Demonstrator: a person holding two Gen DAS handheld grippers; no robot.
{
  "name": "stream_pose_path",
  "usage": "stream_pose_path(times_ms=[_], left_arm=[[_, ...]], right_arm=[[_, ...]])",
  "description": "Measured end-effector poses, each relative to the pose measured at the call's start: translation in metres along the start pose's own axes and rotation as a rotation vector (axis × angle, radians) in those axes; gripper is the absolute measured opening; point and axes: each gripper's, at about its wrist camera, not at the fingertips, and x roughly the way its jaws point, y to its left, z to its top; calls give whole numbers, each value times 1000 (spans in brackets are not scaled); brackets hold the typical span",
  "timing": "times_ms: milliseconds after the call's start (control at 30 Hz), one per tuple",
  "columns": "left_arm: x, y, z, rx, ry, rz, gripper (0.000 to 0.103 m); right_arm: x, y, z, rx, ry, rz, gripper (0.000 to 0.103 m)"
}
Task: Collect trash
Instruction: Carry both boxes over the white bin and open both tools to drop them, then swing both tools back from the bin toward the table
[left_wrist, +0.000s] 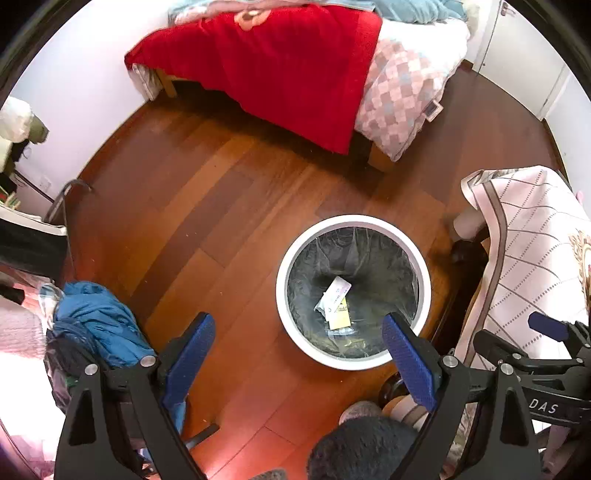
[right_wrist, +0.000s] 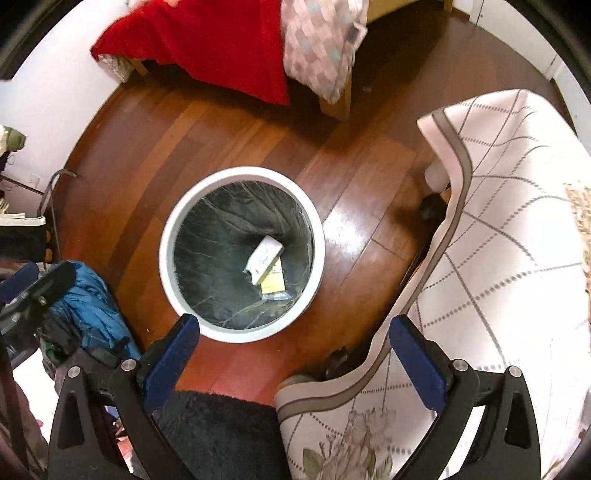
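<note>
Black angular gripper frames, blue ribbed fingers (left_wrist: 192, 354), silver screws, "DAS" lettering

1 bin (left_wrist: 354, 221) — 2 paper scraps (left_wrist: 334, 297) inside; 2 hand-held grippers (left_wrist: 299, 356).

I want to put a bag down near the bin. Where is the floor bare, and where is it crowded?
Bare wooden floor lies between the white round bin and the bed's red blanket. It is crowded beside the blue crumpled cloth pile and by the white quilted cover.
</note>
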Motion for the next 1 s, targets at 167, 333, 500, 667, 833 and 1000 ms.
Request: stream_pose_path(times_ms=[167, 333, 500, 667, 833, 1000], left_arm=[[-31, -3, -12, 5, -38, -5, 92], [-69, -9, -22, 10, -90, -18, 92], [-110, -19, -32, 21, -161, -28, 92], [-152, -43, -43, 45, -237, -2, 92], [-161, -98, -63, 101, -250, -79, 92], [-137, -188, -87, 220, -180, -144, 92]], right_arm=[[-37, 5, -19, -15, -60, 12, 103], [-74, 7, -38, -21, -115, 40, 103], [-119, -1, -58, 1, -182, 94, 103], [-171, -20, -82, 47, -274, 163, 103], [-216, -60, -119, 116, -336, 212, 103], [-240, -146, -180, 257, -349, 151, 103]])
